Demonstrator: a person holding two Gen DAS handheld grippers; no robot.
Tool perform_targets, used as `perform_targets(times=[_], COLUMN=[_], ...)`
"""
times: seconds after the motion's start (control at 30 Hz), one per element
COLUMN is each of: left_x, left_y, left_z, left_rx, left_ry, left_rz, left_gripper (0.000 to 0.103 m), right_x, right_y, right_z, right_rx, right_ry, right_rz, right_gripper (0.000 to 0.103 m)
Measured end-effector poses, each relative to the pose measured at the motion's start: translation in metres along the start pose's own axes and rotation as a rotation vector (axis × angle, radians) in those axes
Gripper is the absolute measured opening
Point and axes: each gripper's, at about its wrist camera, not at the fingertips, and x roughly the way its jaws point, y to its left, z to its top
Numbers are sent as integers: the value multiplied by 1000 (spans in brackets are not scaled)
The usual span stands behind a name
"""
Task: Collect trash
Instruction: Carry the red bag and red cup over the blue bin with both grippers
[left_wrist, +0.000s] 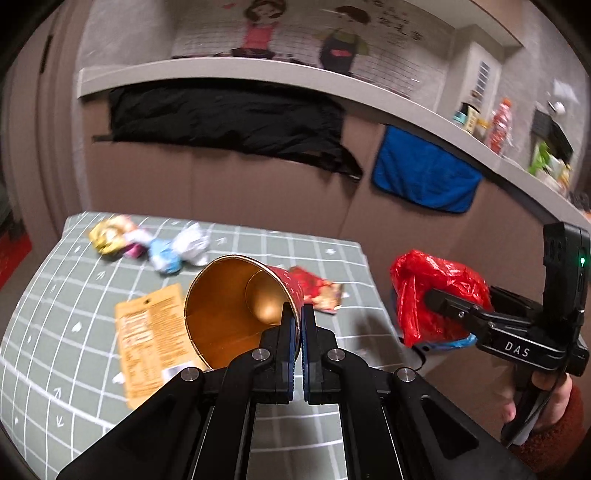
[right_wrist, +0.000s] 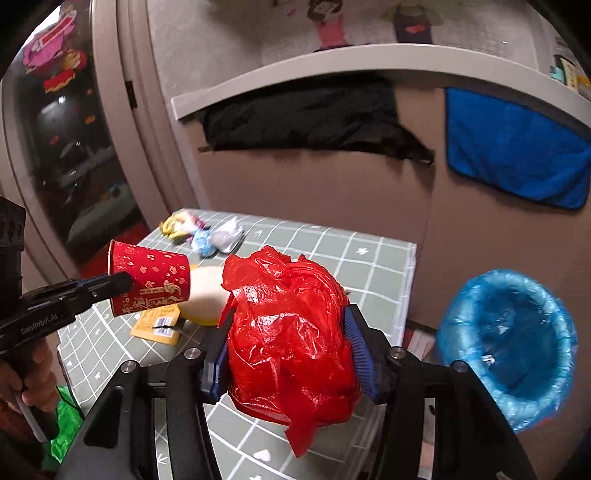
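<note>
One cup (left_wrist: 236, 306), one red bag (right_wrist: 291, 332), one bin (right_wrist: 509, 343).

Left tool (left_wrist: 297, 314) pinching red cup (left_wrist: 236, 306) rim.

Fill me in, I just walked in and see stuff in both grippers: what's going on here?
A person is clearing trash off the grid-patterned table, a gripper in each hand. The left gripper is shut on the rim of a red paper cup, held on its side above the table. The right gripper has a crumpled red plastic bag between its jaws. A bin with a blue liner stands beside the table. Wrappers and an orange packet remain on the table.
</note>
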Motion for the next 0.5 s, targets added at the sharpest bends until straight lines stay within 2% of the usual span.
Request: perform_targets(times=[0.17, 0.4, 0.5], left_x=[15, 33, 41], left_y=[-37, -86, -107], left_z=[11, 30, 37], left_rx=[47, 98, 127], left_ry=[22, -4, -9], left_rz=[-35, -77, -101], left_gripper=[3, 3, 3], right_x=[-19, -50, -65], right_y=[-32, -81, -103], right_z=[-1, 2, 2], right_rx=[59, 112, 122], right_ry=[-47, -120, -154], right_rz=[-30, -90, -145], right_gripper=[51, 51, 51])
